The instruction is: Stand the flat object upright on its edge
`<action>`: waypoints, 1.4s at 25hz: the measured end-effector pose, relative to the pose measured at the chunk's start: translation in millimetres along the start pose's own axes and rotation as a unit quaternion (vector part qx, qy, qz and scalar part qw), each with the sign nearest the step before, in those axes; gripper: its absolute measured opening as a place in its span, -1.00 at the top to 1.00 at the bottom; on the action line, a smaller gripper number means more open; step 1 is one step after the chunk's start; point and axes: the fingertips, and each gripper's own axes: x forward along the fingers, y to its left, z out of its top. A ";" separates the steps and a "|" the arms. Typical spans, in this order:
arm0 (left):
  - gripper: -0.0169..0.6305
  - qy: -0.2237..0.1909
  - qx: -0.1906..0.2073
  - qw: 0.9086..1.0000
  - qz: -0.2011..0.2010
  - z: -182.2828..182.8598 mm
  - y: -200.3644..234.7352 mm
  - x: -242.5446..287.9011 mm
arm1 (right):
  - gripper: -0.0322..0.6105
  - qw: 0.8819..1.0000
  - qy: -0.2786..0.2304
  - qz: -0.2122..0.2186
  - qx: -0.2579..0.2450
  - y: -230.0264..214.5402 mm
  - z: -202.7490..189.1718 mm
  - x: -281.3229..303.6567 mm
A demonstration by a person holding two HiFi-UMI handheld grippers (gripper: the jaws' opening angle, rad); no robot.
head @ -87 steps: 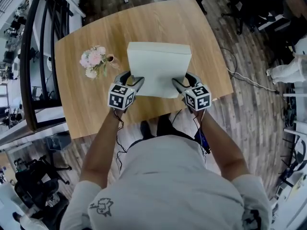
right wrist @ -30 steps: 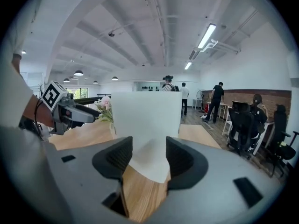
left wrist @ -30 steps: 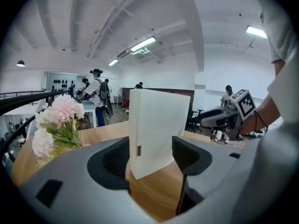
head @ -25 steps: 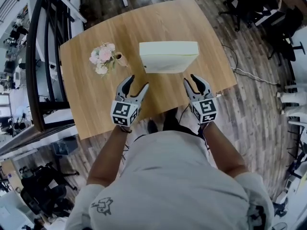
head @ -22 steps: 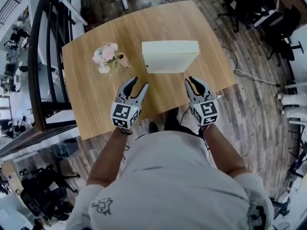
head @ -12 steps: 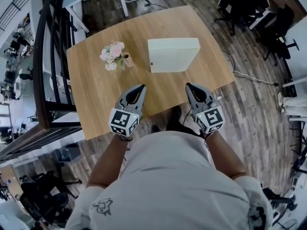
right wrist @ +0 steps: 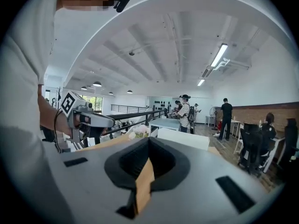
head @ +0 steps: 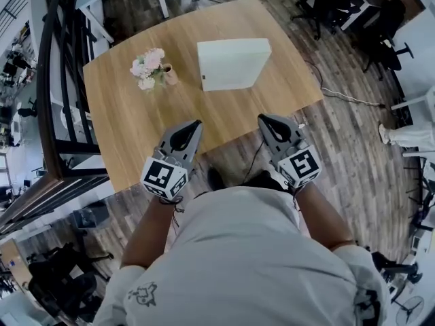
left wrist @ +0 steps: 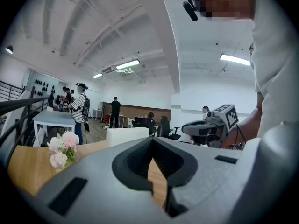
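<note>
The flat white box (head: 232, 64) stands upright on its long edge on the wooden table (head: 129, 128), touched by neither gripper. My left gripper (head: 192, 126) hovers at the table's near edge, shut with nothing in its jaws. My right gripper (head: 265, 121) is level with it to the right, also shut and empty. In the left gripper view the box (left wrist: 128, 135) shows beyond the closed jaws (left wrist: 152, 146), with the right gripper (left wrist: 210, 126) off to the side. The right gripper view looks past its closed jaws (right wrist: 148, 143) to the box (right wrist: 183, 138) and the left gripper (right wrist: 86, 119).
A small vase of pink and white flowers (head: 151, 68) stands left of the box. A black railing (head: 54, 80) runs along the table's left side. Office chairs (head: 353, 19) and a floor cable (head: 346, 97) lie to the right. People stand far off (left wrist: 77, 108).
Both grippers let go of the box, drew back from it toward the table's near edge, and went from open to shut. The box stays standing on its edge.
</note>
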 end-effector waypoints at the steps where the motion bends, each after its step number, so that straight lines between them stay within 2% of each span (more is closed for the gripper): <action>1: 0.93 -0.001 0.004 1.000 0.000 0.8 -3.3 -0.5 | 0.89 1.000 0.000 0.003 0.001 -0.4 0.5 -3.1; 6: 0.93 -0.002 0.006 1.000 0.007 1.6 -25.5 5.4 | 0.89 1.000 0.000 0.020 -0.001 -9.2 0.3 -26.2; 12: 0.93 0.001 0.007 1.000 0.031 1.1 -65.5 28.1 | 0.89 0.999 -0.008 0.032 0.003 -39.8 -9.3 -68.0; 26: 0.93 -0.004 0.009 0.995 0.098 -2.4 -207.5 61.1 | 0.89 0.995 -0.026 0.098 0.005 -93.5 -49.2 -190.0; 35: 0.93 -0.001 0.022 0.992 0.125 -0.1 -267.5 41.9 | 0.89 0.991 -0.044 0.125 0.000 -81.9 -53.2 -242.7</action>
